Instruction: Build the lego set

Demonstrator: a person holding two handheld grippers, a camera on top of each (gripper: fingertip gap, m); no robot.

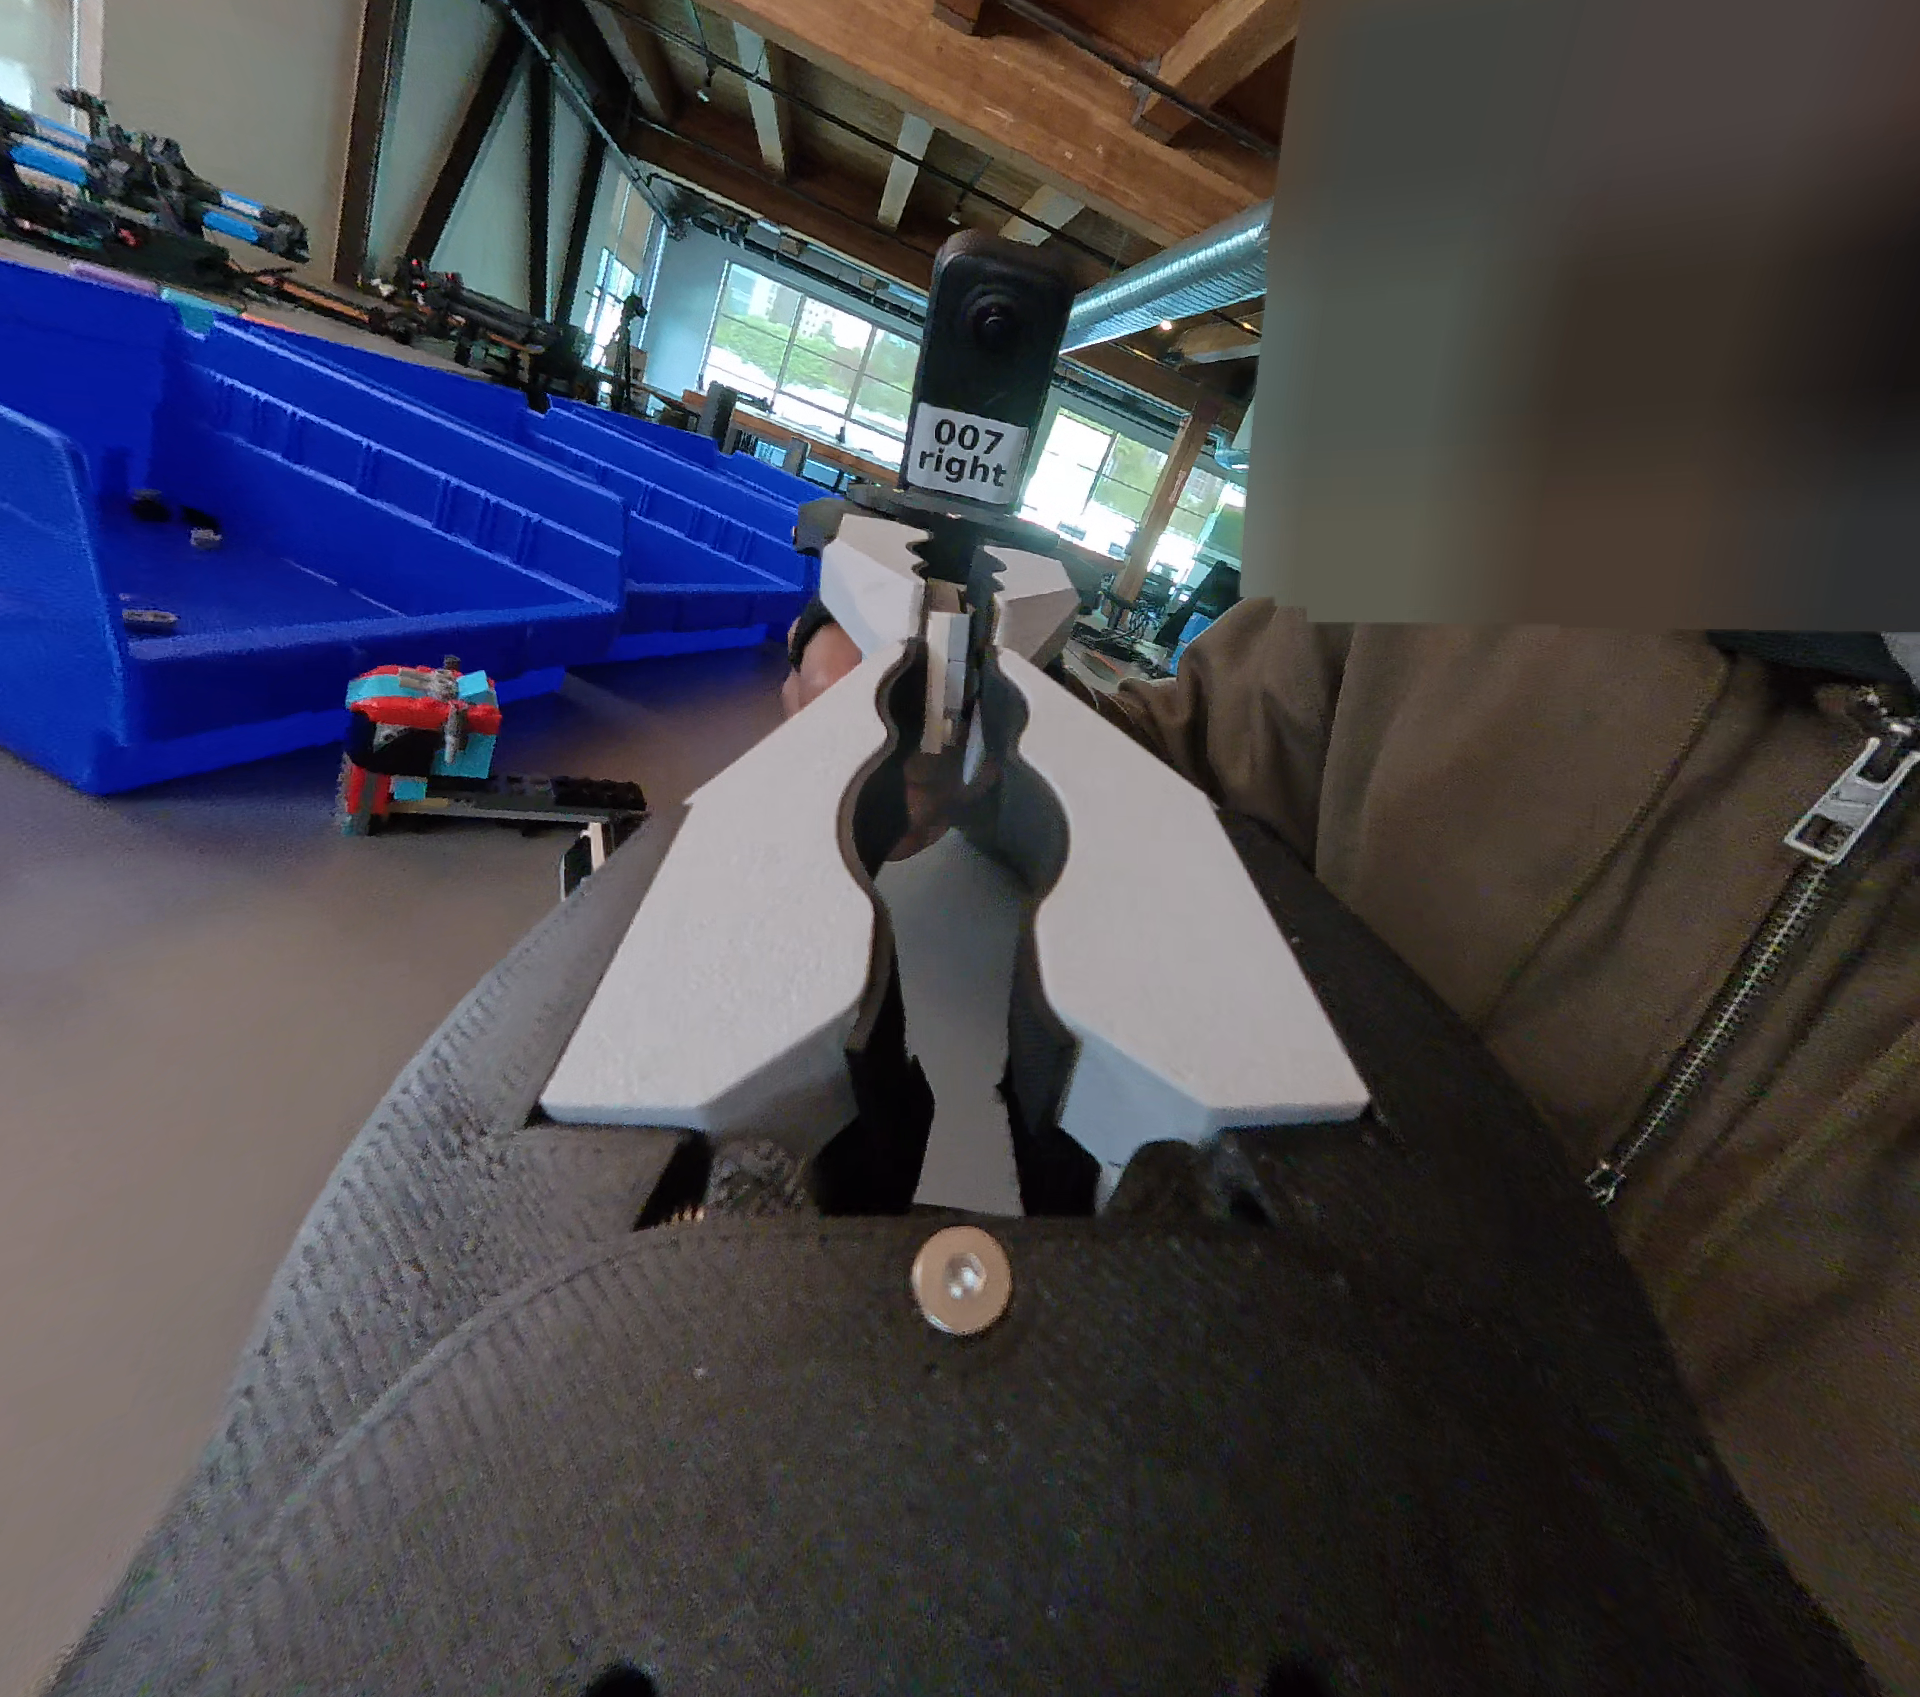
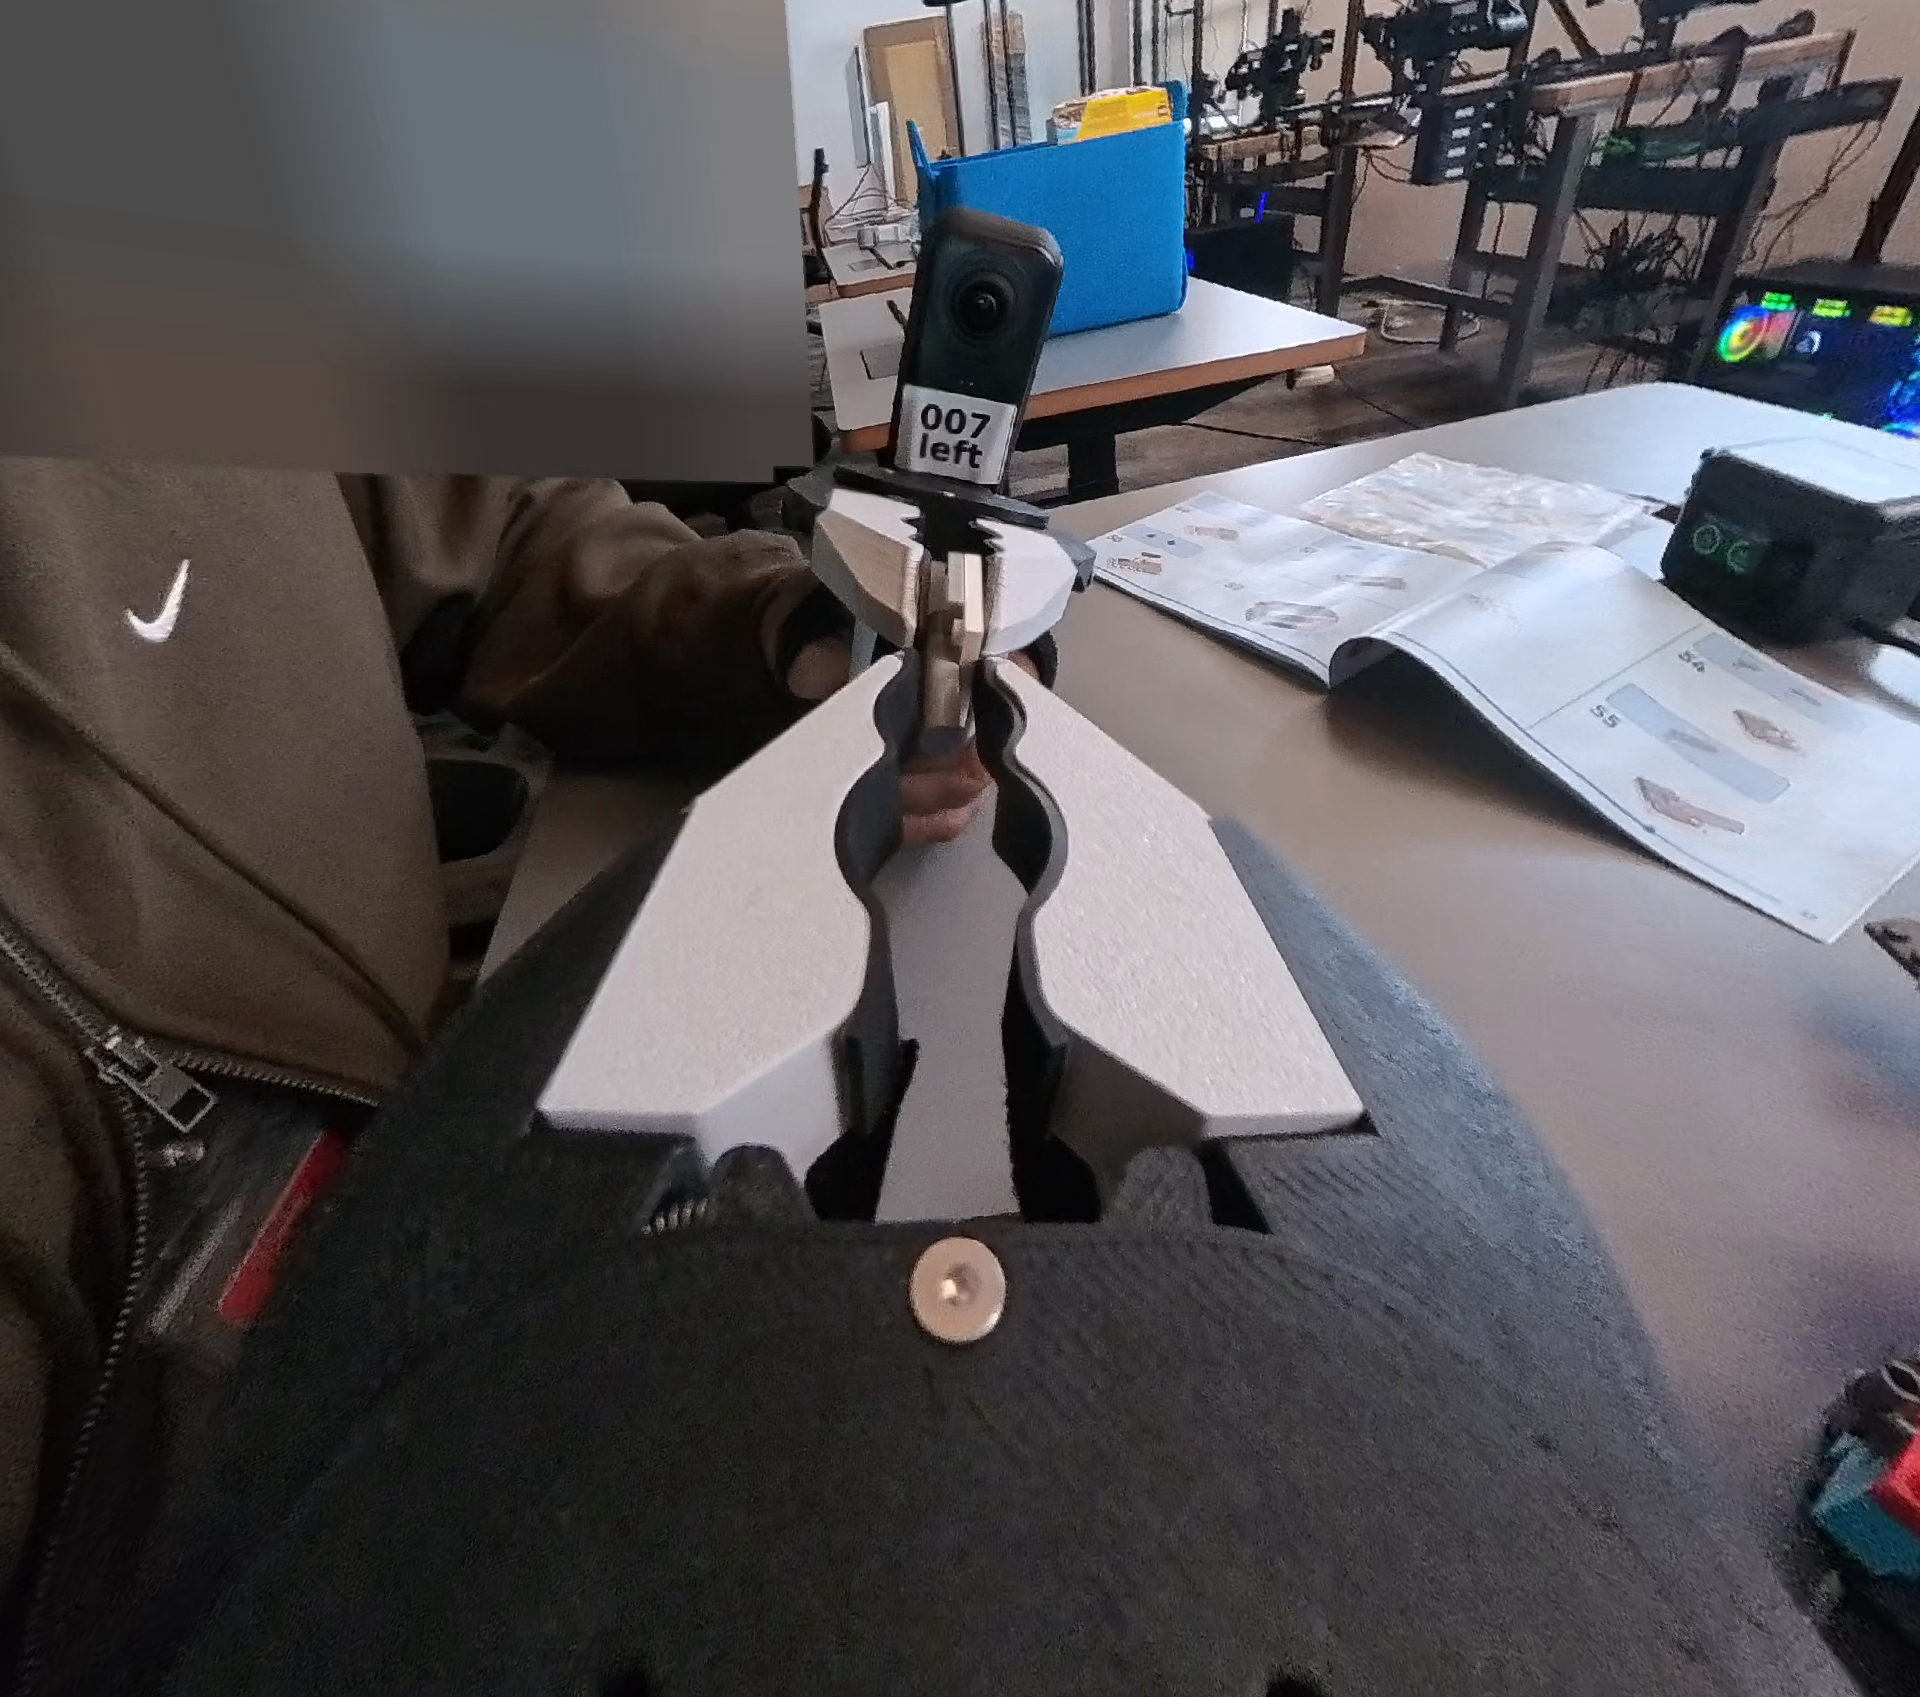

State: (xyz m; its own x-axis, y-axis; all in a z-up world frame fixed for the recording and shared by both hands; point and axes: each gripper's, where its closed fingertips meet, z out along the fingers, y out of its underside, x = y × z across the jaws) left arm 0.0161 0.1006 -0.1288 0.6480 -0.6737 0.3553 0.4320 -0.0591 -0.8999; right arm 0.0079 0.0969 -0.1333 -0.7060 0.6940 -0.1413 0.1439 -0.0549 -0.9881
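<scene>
My two grippers face each other tip to tip above the grey table (image 1: 156,972). In the left wrist view my left gripper (image 1: 948,676) is shut on a small white brick piece (image 1: 945,681), thin plates stacked edge-on. The right gripper (image 1: 940,598) closes on the same piece from the far side, under its camera. In the right wrist view my right gripper (image 2: 951,681) is shut on the pale brick piece (image 2: 943,660), and the left gripper (image 2: 951,587) grips its far end. A hand shows behind each gripper.
Blue bins (image 1: 312,504) stand at the left, with a red, teal and black brick model (image 1: 426,733) in front of them. An open instruction booklet (image 2: 1507,639) and a black box (image 2: 1797,546) lie at the right. A person in an olive jacket (image 1: 1558,920) is close by. Left and right tips are no more than a few centimetres apart.
</scene>
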